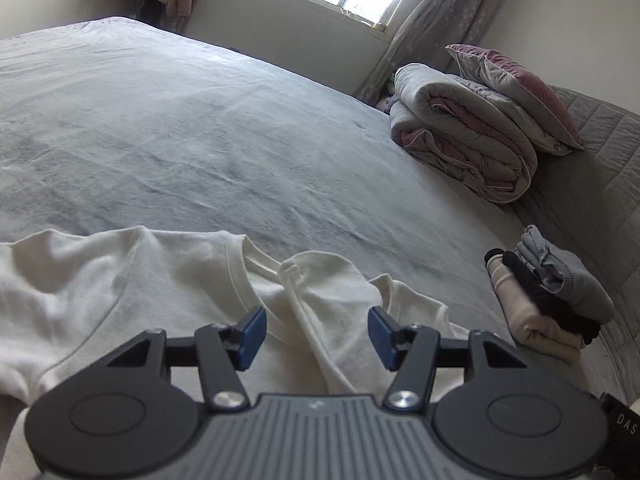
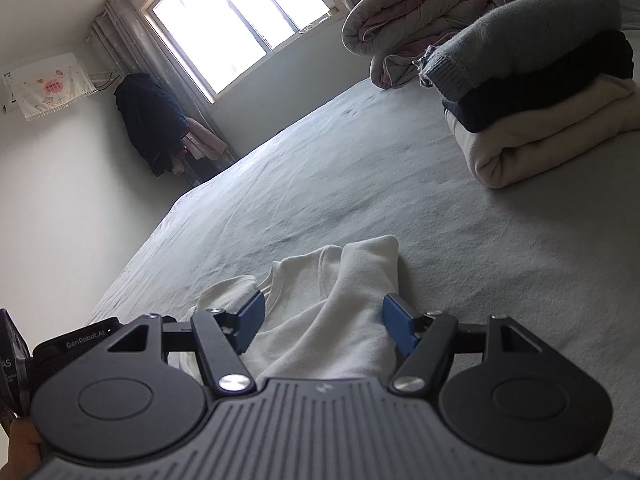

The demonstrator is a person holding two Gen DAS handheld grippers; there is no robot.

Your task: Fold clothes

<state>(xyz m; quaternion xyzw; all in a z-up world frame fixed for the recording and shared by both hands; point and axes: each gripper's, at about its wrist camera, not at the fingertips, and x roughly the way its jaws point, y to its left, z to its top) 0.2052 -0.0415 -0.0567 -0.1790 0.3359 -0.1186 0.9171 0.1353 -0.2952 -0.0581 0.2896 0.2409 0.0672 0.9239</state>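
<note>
Both the left tongs [image 1: 316,336] and right tongs [image 2: 324,326] gape empty over the white shirt [image 1: 120,292]; pinch one layer at the sleeve, then fold flat

A white garment [image 1: 132,304] lies crumpled on the grey bed [image 1: 200,128] at six o'clock; one sleeve is bunched over it. Folded clothes [image 1: 548,300] sit stacked at three o'clock; grey on top, black between, cream beneath.

Both wrist cams low, close over bed [image 1: 200,120], angled down; both catch white shirt [image 1: 100,300], folded pile [image 2: 540,100].
</note>
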